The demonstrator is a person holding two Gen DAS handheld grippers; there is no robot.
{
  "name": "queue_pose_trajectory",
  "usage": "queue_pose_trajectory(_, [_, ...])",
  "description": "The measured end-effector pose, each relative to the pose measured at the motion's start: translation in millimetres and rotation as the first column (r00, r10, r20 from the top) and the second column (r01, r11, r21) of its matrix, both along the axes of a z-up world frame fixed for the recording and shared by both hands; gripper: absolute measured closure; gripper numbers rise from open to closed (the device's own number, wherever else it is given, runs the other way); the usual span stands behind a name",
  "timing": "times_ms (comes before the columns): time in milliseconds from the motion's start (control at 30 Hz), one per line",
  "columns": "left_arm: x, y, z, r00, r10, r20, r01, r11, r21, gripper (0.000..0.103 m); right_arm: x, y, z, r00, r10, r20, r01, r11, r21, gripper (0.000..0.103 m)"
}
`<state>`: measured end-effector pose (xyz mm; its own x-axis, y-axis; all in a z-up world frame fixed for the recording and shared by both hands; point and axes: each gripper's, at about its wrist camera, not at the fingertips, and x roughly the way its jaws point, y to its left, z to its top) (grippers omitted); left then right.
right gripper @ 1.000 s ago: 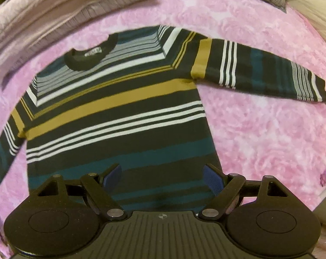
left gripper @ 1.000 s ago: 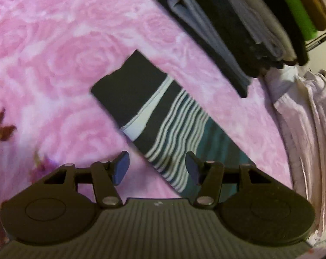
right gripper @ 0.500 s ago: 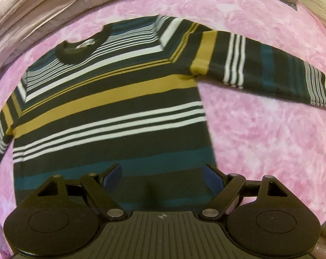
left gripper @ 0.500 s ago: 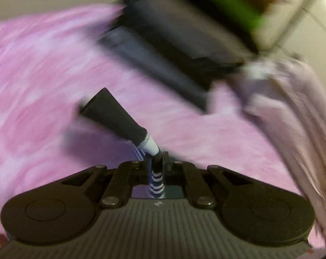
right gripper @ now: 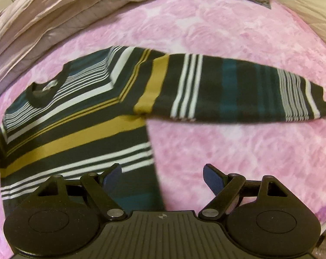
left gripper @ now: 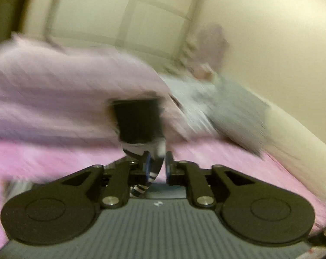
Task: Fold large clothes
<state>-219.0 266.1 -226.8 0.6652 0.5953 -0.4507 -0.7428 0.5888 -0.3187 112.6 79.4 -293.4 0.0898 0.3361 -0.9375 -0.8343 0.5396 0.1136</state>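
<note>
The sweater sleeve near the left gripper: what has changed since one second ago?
The left gripper closed on the sleeve cuff and lifted it off the pink blanket; its fingers have just been opening slightly, cuff between them. The right gripper stayed open above the sweater, shifting toward its right edge.

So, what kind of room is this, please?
Most likely a bedroom: the striped sweater lies spread on a bed with a pink rose-patterned blanket, pillows are piled at its far edge, and a padded headboard seems to stand behind.
</note>
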Motion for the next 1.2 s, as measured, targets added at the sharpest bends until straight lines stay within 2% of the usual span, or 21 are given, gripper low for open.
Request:
queue_pose_trajectory(67, [28.9,-10.3,-34.4,0.995,-0.084,-0.047,0.078,0.992,-0.104,0.072,7.8,1.0,-2.5,1.000,-0.003,0.001,0.003,1.000,-0.005,0.023])
queue_pose_trajectory(100, [35.3,-16.8,-49.8,0.991,-0.096,-0.093,0.083,0.988,-0.133,0.073,11.7,1.4,-4.5,1.000,-0.004,-0.003,0.004,1.000,-0.002,0.023])
queue_pose_trajectory(167, [27.7,-24.5,-76.4,0.982,-0.073,-0.172,0.040,0.982,-0.184,0.073,17.1,4.6,-9.0,1.000,-0.010,-0.020,0.010,1.000,0.017,0.023])
queue_pose_trajectory(267, [-14.4,-23.4,-100.3,0.965,0.033,-0.260,-0.098,0.966,-0.238,0.073,21.2,15.7,-18.4,0.996,-0.006,-0.088,0.016,0.994,0.112,0.024])
queue_pose_trajectory(300, [-31.4,-18.8,-102.7,0.951,0.072,-0.300,-0.146,0.962,-0.229,0.072,21.6,21.0,-22.9,0.992,-0.002,-0.123,0.022,0.987,0.160,0.024])
queue_pose_trajectory(400, [-76.6,-17.3,-111.4,0.878,0.177,-0.445,-0.266,0.953,-0.145,0.070,20.2,45.3,-38.2,0.965,0.009,-0.261,0.071,0.953,0.295,0.032])
queue_pose_trajectory(467, [-100.6,-8.8,-119.9,0.821,0.206,-0.533,-0.299,0.950,-0.093,0.070,17.7,65.6,-52.8,0.933,0.019,-0.360,0.120,0.926,0.359,0.038])
queue_pose_trajectory(533, [-118.0,2.4,-129.0,0.789,0.215,-0.576,-0.310,0.948,-0.070,0.069,16.7,87.5,-71.6,0.902,0.007,-0.431,0.169,0.913,0.370,0.041])
queue_pose_trajectory(633, [-127.5,14.9,-139.9,0.778,0.212,-0.591,-0.313,0.947,-0.072,0.066,11.4,116.0,-103.5,0.859,-0.053,-0.509,0.250,0.911,0.327,0.046])
queue_pose_trajectory(733, [-131.2,14.9,-143.8,0.785,0.198,-0.586,-0.298,0.951,-0.079,0.064,5.3,138.2,-124.0,0.856,-0.100,-0.508,0.300,0.895,0.329,0.050])
queue_pose_trajectory(767, [-131.1,14.8,-146.5,0.790,0.190,-0.584,-0.289,0.954,-0.081,0.063,4.7,141.7,-125.0,0.858,-0.109,-0.501,0.310,0.888,0.339,0.065])
queue_pose_trajectory(800, [-129.5,16.0,-150.0,0.790,0.183,-0.585,-0.282,0.956,-0.082,0.062,3.8,145.6,-124.1,0.861,-0.103,-0.498,0.307,0.887,0.346,0.086])
queue_pose_trajectory(833, [-127.8,17.6,-151.9,0.791,0.181,-0.584,-0.281,0.956,-0.084,0.062,2.1,147.2,-118.1,0.872,-0.093,-0.480,0.291,0.888,0.356,0.103])
queue_pose_trajectory(867, [-126.7,18.1,-153.9,0.791,0.182,-0.584,-0.283,0.956,-0.084,0.062,-1.0,145.5,-105.9,0.895,-0.062,-0.442,0.263,0.874,0.408,0.103])
queue_pose_trajectory(900, [-125.5,19.8,-156.2,0.790,0.188,-0.583,-0.285,0.955,-0.079,0.063,-5.9,140.4,-86.9,0.918,-0.003,-0.396,0.215,0.843,0.493,0.103])
queue_pose_trajectory(967, [-125.3,22.8,-159.5,0.788,0.205,-0.581,-0.297,0.953,-0.067,0.064,-13.5,125.5,-54.7,0.952,0.059,-0.301,0.137,0.797,0.589,0.103])
queue_pose_trajectory(1033, [-124.1,26.3,-161.6,0.792,0.213,-0.573,-0.302,0.951,-0.064,0.073,-12.8,105.4,-36.9,0.972,0.040,-0.233,0.119,0.769,0.628,0.103])
queue_pose_trajectory(1067, [-122.5,27.1,-162.6,0.796,0.198,-0.572,-0.287,0.955,-0.070,0.085,-8.2,97.9,-37.9,0.979,-0.006,-0.206,0.133,0.783,0.607,0.103])
queue_pose_trajectory(1100, [-119.7,26.9,-163.7,0.796,0.176,-0.579,-0.266,0.961,-0.074,0.089,-3.3,95.7,-46.4,0.981,-0.047,-0.191,0.149,0.810,0.567,0.103])
queue_pose_trajectory(1167, [-110.2,18.5,-165.2,0.761,0.165,-0.627,-0.222,0.975,-0.013,0.090,10.4,99.0,-82.3,0.974,-0.086,-0.209,0.169,0.890,0.423,0.103])
queue_pose_trajectory(1200, [-108.4,13.3,-165.6,0.745,0.163,-0.647,-0.205,0.979,0.011,0.090,14.0,103.5,-106.1,0.972,-0.103,-0.211,0.167,0.935,0.314,0.103])
